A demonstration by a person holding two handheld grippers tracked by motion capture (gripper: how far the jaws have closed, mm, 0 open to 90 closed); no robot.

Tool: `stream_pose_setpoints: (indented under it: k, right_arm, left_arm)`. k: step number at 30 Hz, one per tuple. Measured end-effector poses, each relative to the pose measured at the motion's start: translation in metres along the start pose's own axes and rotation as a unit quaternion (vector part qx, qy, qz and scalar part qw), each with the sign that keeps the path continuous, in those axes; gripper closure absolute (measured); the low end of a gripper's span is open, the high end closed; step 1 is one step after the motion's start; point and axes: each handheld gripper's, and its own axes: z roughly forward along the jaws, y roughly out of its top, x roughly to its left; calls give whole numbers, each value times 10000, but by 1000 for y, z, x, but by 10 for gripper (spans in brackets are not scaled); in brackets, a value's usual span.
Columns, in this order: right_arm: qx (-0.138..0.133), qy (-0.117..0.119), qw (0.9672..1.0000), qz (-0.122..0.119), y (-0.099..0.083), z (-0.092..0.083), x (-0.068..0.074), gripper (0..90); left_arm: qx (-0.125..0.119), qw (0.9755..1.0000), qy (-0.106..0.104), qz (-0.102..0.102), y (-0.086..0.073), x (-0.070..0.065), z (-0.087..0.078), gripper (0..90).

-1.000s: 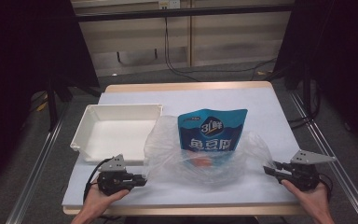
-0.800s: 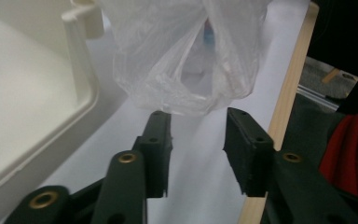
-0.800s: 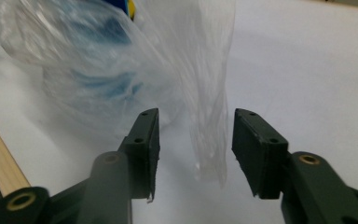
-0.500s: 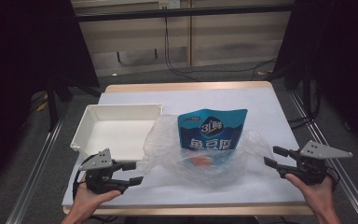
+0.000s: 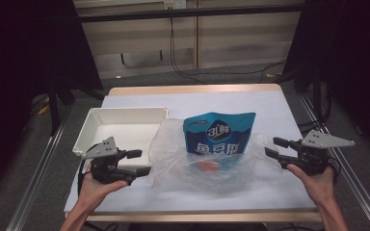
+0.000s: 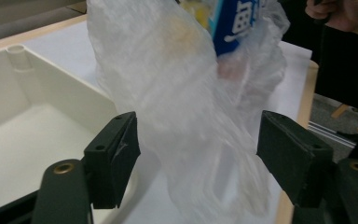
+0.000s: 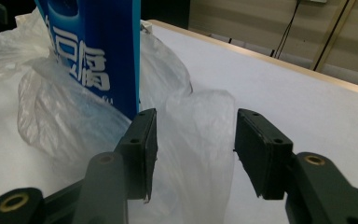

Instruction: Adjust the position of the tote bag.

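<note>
My left gripper point(image 5: 139, 162) lower left of high view, jaws just opened wider, gripping nothing; clear plastic bag point(image 5: 173, 149) film stands loose between them. My right gripper point(image 5: 275, 148) right of centre, jaws apart, just narrowed slightly, bag fold between, not pinched. Blue pouch point(image 5: 219, 134) upright inside bag, frame centre. White tray point(image 5: 120, 126) left of bag.

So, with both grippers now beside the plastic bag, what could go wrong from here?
1. The blue pouch stands upright in the loose clear plastic bag; a pull on one side might tip it over.
2. The left gripper is open with thin film between its jaws, which have just been opening; a new grasp may catch too little and slip.
3. The white tray lies close beside the left gripper, so a sideways move might bump it.
</note>
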Motion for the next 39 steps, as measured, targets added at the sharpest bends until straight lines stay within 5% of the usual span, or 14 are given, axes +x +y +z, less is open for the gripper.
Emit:
stream_pose_setpoints:
  k: [6, 11, 16, 18, 24, 28, 32, 37, 39]
  right_arm:
    - [238, 130, 9996, -96, 10, 21, -7, 409]
    - [387, 313, 9987, -58, 14, 39, -10, 391]
    - [446, 584, 9973, 80, 7, 49, -11, 707]
    - [508, 613, 9968, 114, 1, 51, -12, 848]
    - [691, 669, 9952, 166, -9, 49, -13, 900]
    - [824, 614, 9946, 130, -14, 51, -12, 900]
    - [923, 567, 9940, 120, -20, 59, -11, 900]
    - [1140, 457, 9924, -15, -28, 68, -9, 900]
    - [1190, 430, 9920, 8, -31, 70, -9, 900]
  left_arm:
    - [-125, 9999, -89, -71, 24, 21, 30, 189]
    - [265, 9996, -120, 47, 33, 21, 60, 203]
    - [242, 9993, -285, -67, 29, 23, 69, 746]
    - [365, 9987, -349, -108, 26, 23, 70, 895]
    - [938, 9939, -564, -117, 13, 8, 70, 900]
    - [1246, 9910, -447, -183, -3, 4, 70, 900]
    - [1393, 9885, -435, -398, -19, 5, 76, 900]
    - [1789, 9817, -564, -326, -31, 1, 87, 900]
    - [1757, 9822, -545, -374, -34, 0, 91, 900]
